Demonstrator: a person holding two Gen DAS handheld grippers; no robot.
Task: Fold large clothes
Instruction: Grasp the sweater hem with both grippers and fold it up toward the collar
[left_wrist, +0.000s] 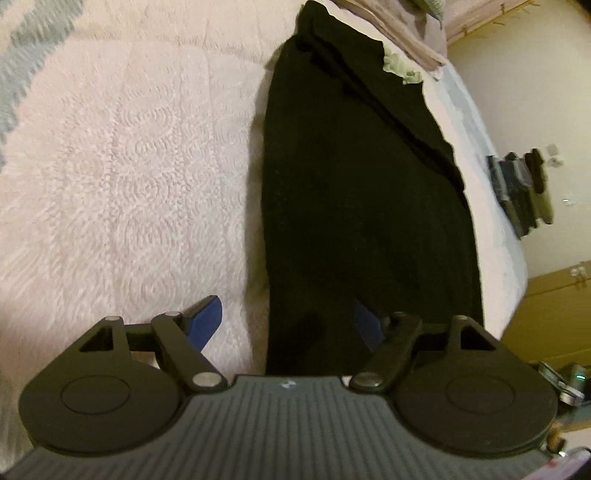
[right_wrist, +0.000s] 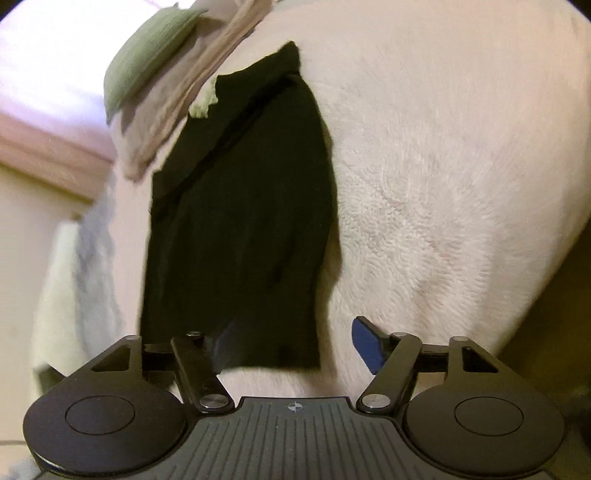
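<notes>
the black garment (left_wrist: 365, 192) lies on the bed's pink fleece blanket (left_wrist: 122, 155), already folded into a long narrow strip. both the left tool (left_wrist: 286, 325) and right tool (right_wrist: 291, 345) are spread, pinching nothing; crosswise folds probably remain.

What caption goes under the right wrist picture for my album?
Open right gripper over the near end of a black garment lying on a fluffy pink blanket.

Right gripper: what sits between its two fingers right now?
In the right wrist view, the right gripper straddles the black garment's near corner, with bare pink blanket beside it.
</notes>
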